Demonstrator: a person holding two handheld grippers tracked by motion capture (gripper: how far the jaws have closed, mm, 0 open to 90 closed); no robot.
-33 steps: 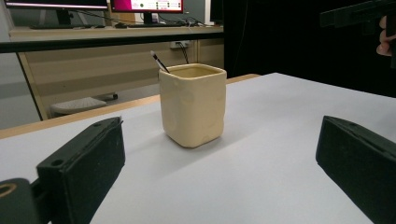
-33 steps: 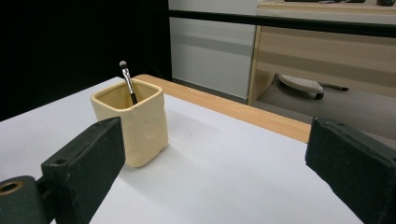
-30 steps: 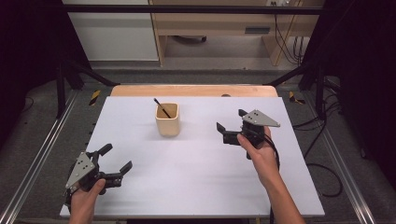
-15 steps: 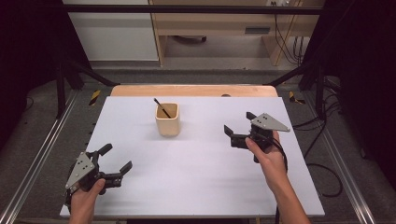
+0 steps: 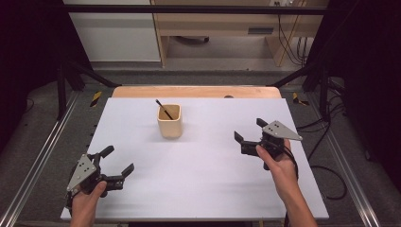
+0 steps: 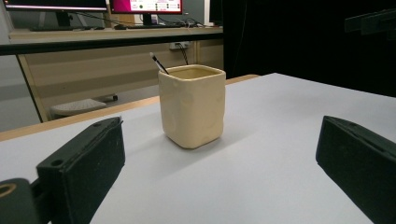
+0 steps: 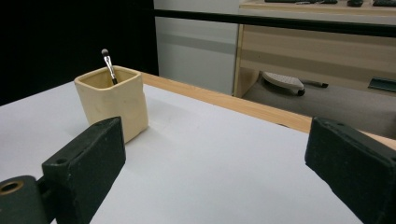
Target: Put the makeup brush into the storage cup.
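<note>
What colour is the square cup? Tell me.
Pale cream-yellow; the cup shows best in the left gripper view.

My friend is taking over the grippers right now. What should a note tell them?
Left gripper: open, holding nothing, low at the near left of the white table.
Right gripper: open, holding nothing, at the right side, apart from the cup.
Cream square ceramic cup: upright, mid-table toward the far edge, with a thin black brush leaning inside it.
Done: brush is in the cup.
Left: nothing gripped; likely just rest the grippers.
</note>
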